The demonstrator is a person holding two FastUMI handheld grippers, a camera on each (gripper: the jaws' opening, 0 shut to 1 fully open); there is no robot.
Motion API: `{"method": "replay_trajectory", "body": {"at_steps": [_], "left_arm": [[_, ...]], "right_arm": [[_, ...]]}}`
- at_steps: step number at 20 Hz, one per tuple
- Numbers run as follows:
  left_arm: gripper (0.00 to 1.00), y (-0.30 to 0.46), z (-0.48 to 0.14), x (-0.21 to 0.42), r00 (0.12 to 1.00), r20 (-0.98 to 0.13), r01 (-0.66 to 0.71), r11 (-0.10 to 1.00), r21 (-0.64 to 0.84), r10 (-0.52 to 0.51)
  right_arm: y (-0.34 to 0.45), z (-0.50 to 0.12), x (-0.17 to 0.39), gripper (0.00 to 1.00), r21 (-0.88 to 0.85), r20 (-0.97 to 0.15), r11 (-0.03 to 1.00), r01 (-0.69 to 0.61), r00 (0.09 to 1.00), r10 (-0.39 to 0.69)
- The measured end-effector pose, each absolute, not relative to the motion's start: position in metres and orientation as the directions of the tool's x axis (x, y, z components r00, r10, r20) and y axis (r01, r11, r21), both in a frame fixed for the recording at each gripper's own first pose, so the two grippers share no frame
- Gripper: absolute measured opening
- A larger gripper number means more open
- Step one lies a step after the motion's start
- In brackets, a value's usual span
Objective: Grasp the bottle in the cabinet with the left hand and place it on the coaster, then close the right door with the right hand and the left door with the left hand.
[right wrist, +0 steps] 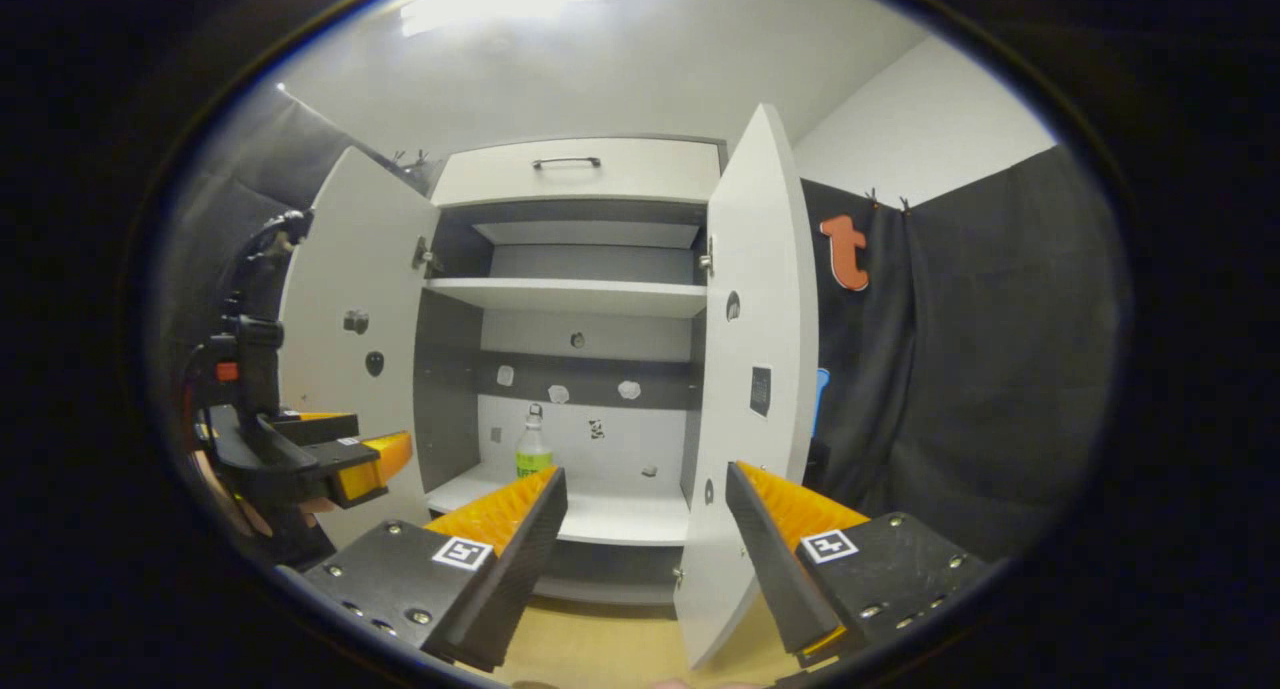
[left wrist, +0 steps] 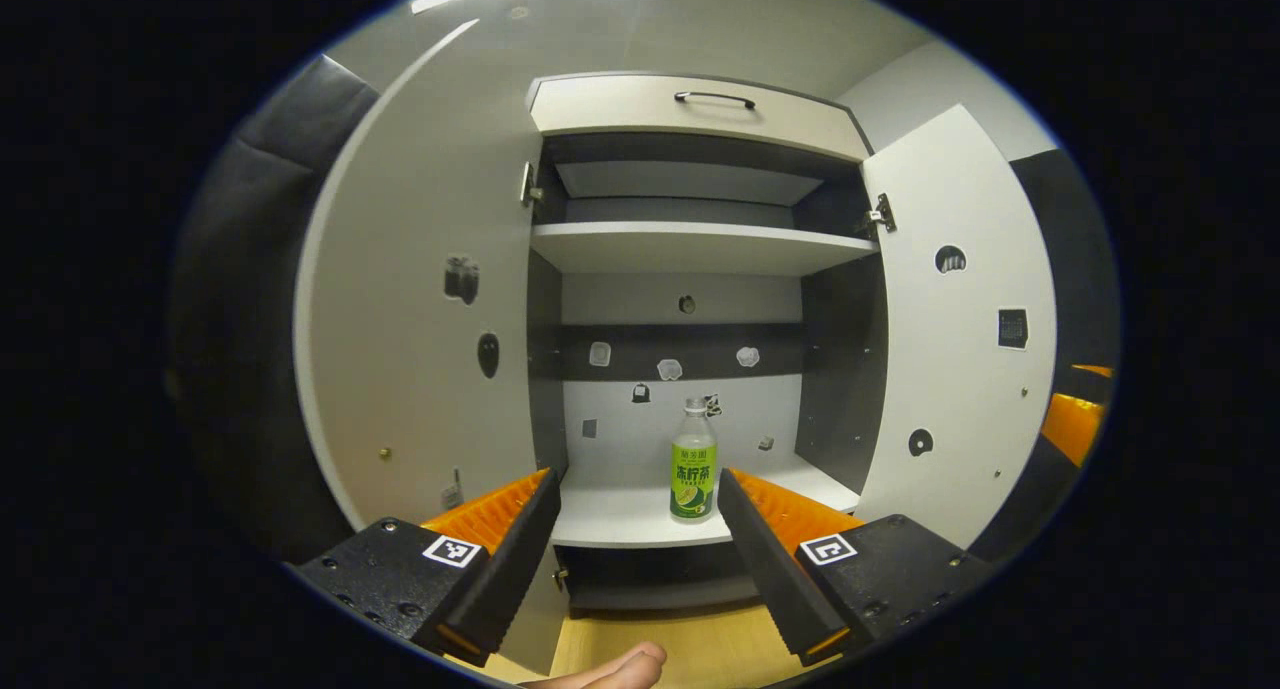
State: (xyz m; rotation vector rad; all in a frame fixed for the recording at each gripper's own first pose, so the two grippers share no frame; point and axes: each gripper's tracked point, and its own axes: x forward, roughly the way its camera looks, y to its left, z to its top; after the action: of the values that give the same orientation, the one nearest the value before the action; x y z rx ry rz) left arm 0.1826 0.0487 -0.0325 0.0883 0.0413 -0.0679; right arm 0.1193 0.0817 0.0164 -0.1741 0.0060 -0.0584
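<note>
Both cabinet point(left wrist: 700, 244) doors stand open. Bottle point(left wrist: 693, 464) upright on the cabinet's lower shelf, near its front edge. Left gripper point(left wrist: 640, 509) spread wide, short of it; right gripper point(right wrist: 645, 514) also spread, empty. Probably light, smooth plastic: grip mid-body at the label.

Left tool point(left wrist: 640, 544) and right tool point(right wrist: 645, 544) both level, fingers spread wide, nothing between them.
</note>
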Motion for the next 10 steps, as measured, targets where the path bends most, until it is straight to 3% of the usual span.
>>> {"method": "replay_trajectory", "body": {"at_steps": [2,5,6,10], "left_arm": [[1.0,0.038,-0.046,0.203,0.994,-0.051,0.096,0.992,0.084,-0.092],[1.0,0.022,-0.067,0.235,0.99,-0.067,0.128,0.99,0.065,-0.123],[1.0,0.015,-0.076,0.246,0.988,-0.077,0.139,0.989,0.056,-0.134],[1.0,0.0,-0.099,0.291,0.983,-0.1,0.158,0.986,0.048,-0.153]], "right_arm": [[0.081,0.012,0.123,0.96,-0.177,-0.005,0.982,0.06,0.998,-0.062],[0.078,0.008,0.128,0.92,-0.181,-0.011,0.98,0.077,0.997,-0.08],[0.076,0.008,0.129,0.96,-0.186,-0.007,0.979,0.084,0.996,-0.087],[0.065,0.01,0.133,0.95,-0.168,0.011,0.979,0.118,0.993,-0.118]]}}
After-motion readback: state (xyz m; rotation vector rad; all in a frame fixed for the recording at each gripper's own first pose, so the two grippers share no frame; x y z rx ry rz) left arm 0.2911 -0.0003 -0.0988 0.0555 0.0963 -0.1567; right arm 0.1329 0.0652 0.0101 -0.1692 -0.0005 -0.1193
